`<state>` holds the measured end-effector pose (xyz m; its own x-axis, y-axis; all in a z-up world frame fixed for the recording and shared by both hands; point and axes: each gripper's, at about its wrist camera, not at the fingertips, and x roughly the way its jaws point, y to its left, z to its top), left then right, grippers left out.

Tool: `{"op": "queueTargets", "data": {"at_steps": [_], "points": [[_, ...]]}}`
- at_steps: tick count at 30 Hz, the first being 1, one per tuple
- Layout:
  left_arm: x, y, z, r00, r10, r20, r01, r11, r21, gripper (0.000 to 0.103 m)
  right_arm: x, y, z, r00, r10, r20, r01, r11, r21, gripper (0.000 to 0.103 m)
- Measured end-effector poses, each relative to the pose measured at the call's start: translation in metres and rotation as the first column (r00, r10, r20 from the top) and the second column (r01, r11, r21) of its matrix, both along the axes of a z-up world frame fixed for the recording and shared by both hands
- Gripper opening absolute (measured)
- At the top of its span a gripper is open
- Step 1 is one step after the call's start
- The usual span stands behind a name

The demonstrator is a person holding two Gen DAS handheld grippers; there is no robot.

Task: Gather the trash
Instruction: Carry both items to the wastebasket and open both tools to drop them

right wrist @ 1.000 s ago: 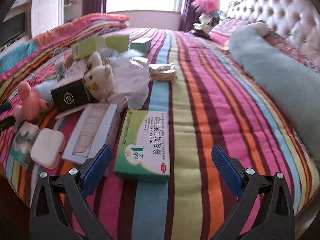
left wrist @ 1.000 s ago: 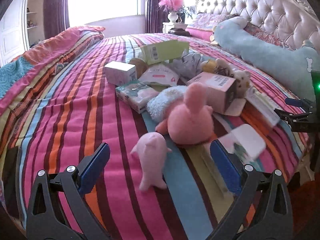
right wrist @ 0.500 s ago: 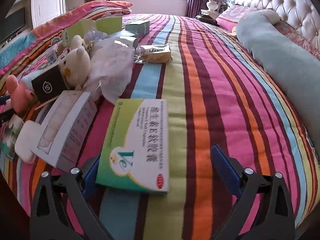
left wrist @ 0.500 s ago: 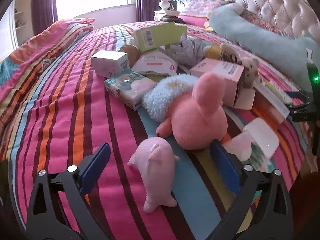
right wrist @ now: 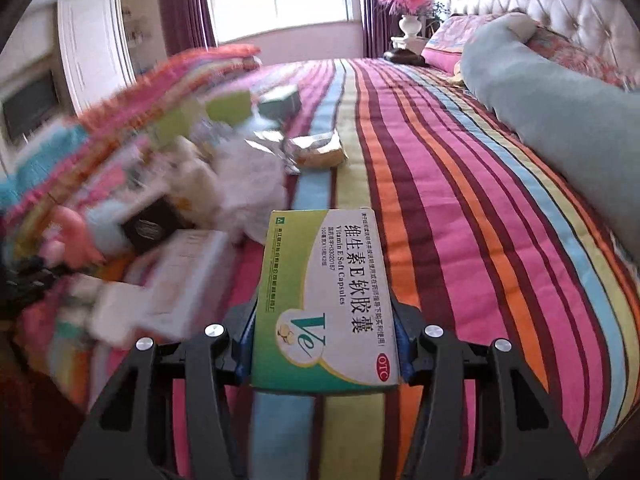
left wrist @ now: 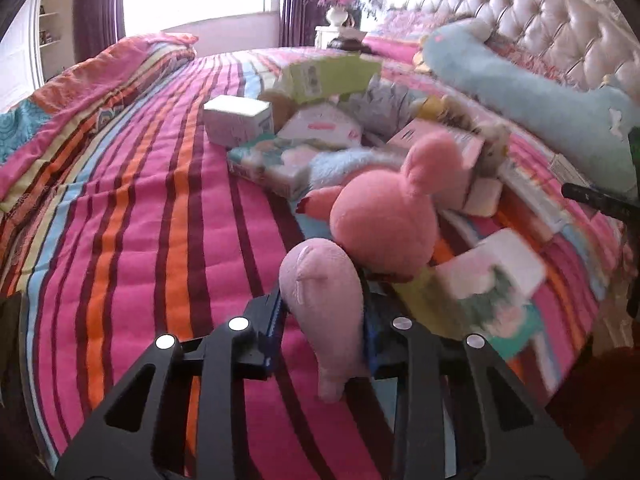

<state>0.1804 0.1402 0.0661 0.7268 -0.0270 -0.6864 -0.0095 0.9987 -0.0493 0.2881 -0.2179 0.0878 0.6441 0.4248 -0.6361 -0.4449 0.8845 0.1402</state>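
Note:
A small pale pink plush toy (left wrist: 320, 292) sits squeezed between the blue pads of my left gripper (left wrist: 322, 312), which is shut on it near the bed's front edge. Behind it lies a bigger salmon-pink plush rabbit (left wrist: 384, 216) among boxes and wrappers. In the right wrist view my right gripper (right wrist: 324, 332) has its jaws closing on a green and white Vitamin E box (right wrist: 324, 300); both pads press its long sides. A foil snack packet (right wrist: 316, 150) lies farther up the striped bedspread (right wrist: 460, 240).
A white box (left wrist: 238, 120), a light green box (left wrist: 332, 76), a tissue pack (left wrist: 272, 160) and more litter crowd the middle of the bed. A long light blue plush pillow (right wrist: 560, 120) lies along the tufted headboard (left wrist: 520, 8). A vase (right wrist: 410, 24) stands on the nightstand.
Both grippers went from wide open to closed: the left one around the small pink plush, the right one around the Vitamin E box. The right view swung slightly and the box now points straight ahead.

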Motion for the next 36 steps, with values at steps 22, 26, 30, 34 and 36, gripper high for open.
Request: {"op": "queueTargets", "data": {"at_steps": [22,26,30,34,36], "points": [[-0.182,-0.129,-0.084,0.914,-0.331,-0.234,0.272,0.929,-0.250,0.031,-0.214,0.046,-0.116,0.865,0.289,-0.410,-0.233,0.955,0.181,0.050],[-0.187,-0.151,-0.166,0.834,-0.333,-0.441,0.204,0.927,-0.314,0.031,-0.220,0.063,-0.181,0.791,0.236,-0.564,-0.250,0.967,0.053,0.050],[-0.179,-0.154,-0.190,0.806,-0.295,-0.513,0.181,0.948,-0.261,0.032,-0.216,0.073,-0.206,0.748,0.202,-0.632,-0.263,0.965,-0.003,0.051],[-0.177,-0.146,-0.203,0.784,-0.274,-0.557,0.130,0.950,-0.285,0.062,-0.207,0.078,-0.213,0.751,0.152,-0.643,-0.244,0.968,-0.057,0.065],[-0.180,-0.139,-0.205,0.787,-0.259,-0.560,0.101,0.949,-0.297,0.069,-0.210,0.074,-0.214,0.751,0.129,-0.648,-0.225,0.972,-0.068,0.071]]}}
